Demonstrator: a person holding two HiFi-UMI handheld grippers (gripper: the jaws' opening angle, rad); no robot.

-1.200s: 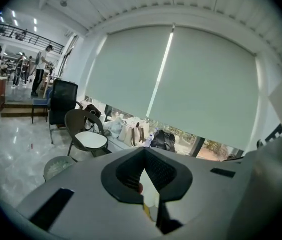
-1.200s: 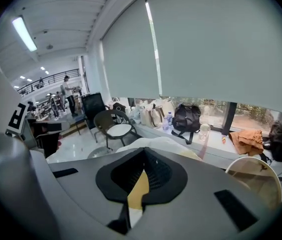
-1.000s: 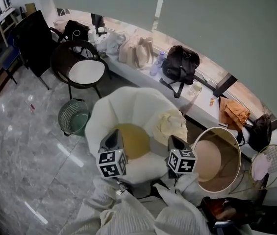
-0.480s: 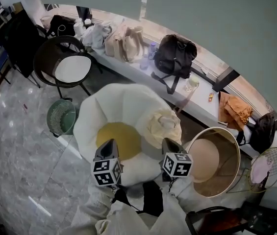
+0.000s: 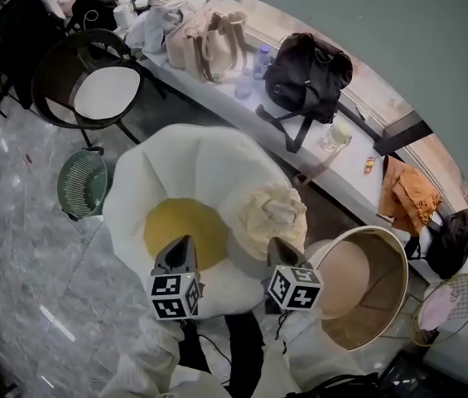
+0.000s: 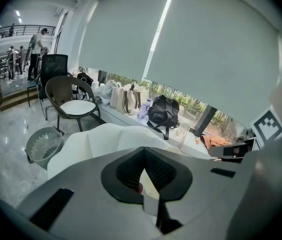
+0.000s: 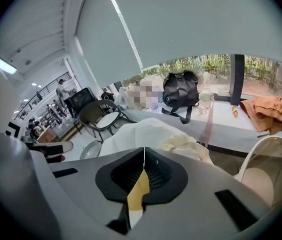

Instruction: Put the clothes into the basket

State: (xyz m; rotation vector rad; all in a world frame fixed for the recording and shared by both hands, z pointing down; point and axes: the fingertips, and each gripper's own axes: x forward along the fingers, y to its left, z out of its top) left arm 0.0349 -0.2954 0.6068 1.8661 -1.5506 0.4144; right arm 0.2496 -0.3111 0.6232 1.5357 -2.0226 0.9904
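A cream garment [image 5: 271, 214] lies bunched on the right side of a white petal-shaped chair [image 5: 176, 156] with a yellow seat [image 5: 180, 226]. It also shows in the right gripper view, cream garment [image 7: 188, 146], just beyond the jaws. The round basket [image 5: 358, 232] stands on the floor right of the chair, its rim at the right edge for the basket [image 7: 270, 141]. My left gripper [image 5: 180, 243] [image 6: 143, 151] hangs over the yellow seat, shut and holding nothing. My right gripper [image 5: 277, 245] [image 7: 143, 151] is shut and holding nothing, just short of the garment.
A green wire bin [image 5: 80, 185] and a dark chair with a white cushion [image 5: 101, 89] stand left of the white chair. Behind it runs a window ledge with a black backpack [image 5: 308, 73], a beige tote [image 5: 205, 36] and orange cloth [image 5: 412, 197].
Both grippers have come down and forward toward the white chair, which now looks larger and closer. Their jaws have stayed shut.
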